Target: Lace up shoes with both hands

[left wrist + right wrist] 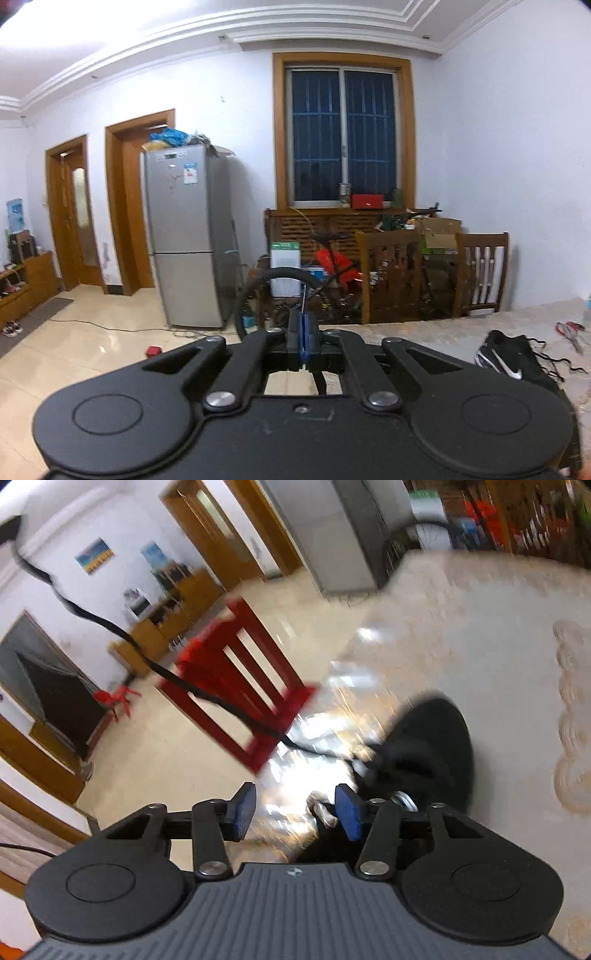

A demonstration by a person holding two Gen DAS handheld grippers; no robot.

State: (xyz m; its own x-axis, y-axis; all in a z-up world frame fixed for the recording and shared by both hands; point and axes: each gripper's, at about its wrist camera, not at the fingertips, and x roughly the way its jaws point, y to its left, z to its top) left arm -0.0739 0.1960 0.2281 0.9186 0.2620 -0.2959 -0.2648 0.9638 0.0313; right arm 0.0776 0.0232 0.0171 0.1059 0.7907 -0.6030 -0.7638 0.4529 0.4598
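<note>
Two hand-held grippers: left (303, 332) pinched tight on thin lace tip (303, 300), raised; right (295, 812) spread wide, empty.
Sneaker (506, 356): black, on desk (436, 332).
Lace (110, 624): stretched up-left from sneaker.

White walls (509, 155) and a moulded ceiling (147, 40) enclose a glossy tiled floor (92, 354). At twelve o'clock a wood-framed window (342, 133) shows dark bars; a silver fridge (186, 236) stands at ten, two wooden doors (70, 214) at nine, and chairs (480, 269) at two. In the blurred right view, what looks like a red chair (236, 675) stands at eleven.
</note>
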